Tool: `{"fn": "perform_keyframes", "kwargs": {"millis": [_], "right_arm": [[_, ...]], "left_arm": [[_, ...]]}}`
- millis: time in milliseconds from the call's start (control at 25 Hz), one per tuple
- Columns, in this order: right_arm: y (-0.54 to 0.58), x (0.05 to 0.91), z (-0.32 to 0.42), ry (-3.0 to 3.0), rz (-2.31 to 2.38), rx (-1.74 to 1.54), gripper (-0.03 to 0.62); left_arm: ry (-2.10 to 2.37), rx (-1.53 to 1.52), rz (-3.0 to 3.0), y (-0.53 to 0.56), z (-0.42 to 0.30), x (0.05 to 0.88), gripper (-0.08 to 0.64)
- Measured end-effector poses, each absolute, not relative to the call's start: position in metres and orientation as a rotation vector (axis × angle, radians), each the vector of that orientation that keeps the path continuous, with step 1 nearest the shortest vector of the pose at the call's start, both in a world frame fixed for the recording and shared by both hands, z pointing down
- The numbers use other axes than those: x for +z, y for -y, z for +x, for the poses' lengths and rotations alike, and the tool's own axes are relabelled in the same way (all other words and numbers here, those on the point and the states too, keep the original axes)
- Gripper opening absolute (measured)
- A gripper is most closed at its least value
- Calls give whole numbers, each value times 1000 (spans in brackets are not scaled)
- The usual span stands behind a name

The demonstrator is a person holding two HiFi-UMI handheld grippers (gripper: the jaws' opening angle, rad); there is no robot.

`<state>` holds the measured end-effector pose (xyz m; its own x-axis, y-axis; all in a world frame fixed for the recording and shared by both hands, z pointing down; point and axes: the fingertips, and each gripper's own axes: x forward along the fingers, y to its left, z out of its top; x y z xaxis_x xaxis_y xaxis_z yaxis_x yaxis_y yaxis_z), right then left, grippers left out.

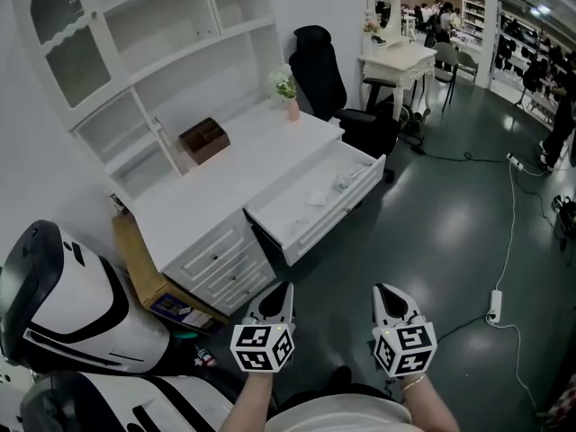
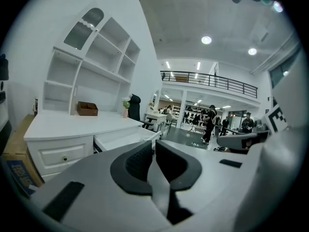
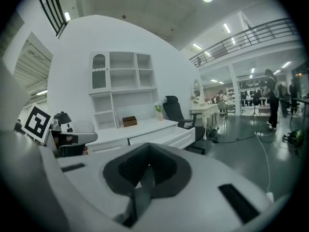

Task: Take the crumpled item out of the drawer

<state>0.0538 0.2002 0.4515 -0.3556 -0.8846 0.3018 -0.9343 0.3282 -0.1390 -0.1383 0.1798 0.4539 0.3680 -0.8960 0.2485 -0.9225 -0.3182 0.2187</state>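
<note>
The white desk (image 1: 225, 183) has its wide drawer (image 1: 355, 192) pulled open toward the room. Inside lies a pale crumpled item (image 1: 318, 197), small and hard to make out. Both grippers hang low, well short of the desk, over the dark floor. My left gripper (image 1: 277, 288) is shut with nothing between its pads (image 2: 140, 161). My right gripper (image 1: 385, 289) is also shut and empty, its pads (image 3: 133, 168) meeting. The open drawer (image 2: 126, 138) shows ahead in the left gripper view, and the same drawer (image 3: 164, 137) shows in the right gripper view; its contents are hidden in both.
A brown wooden box (image 1: 203, 139) and a small flower vase (image 1: 290, 97) stand on the desktop. A black office chair (image 1: 319, 70) sits beyond the drawer. A cardboard box (image 1: 144, 273) and a white-and-black machine (image 1: 63, 304) stand at the left. A cable with power strip (image 1: 494, 304) lies on the floor.
</note>
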Motion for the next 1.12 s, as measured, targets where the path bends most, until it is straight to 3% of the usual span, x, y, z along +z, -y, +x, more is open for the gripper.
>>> {"fn": "perform_keyframes", "kwargs": {"millis": [480,1120], "right_arm": [[-178,455,86,2423,1697,444,2],[-138,462,101,2410,1713,477,2]], "left_arm": [[1640,132,2271,-159,-126,460,129],[1686,180,2266,-106,-119,460,175]]}}
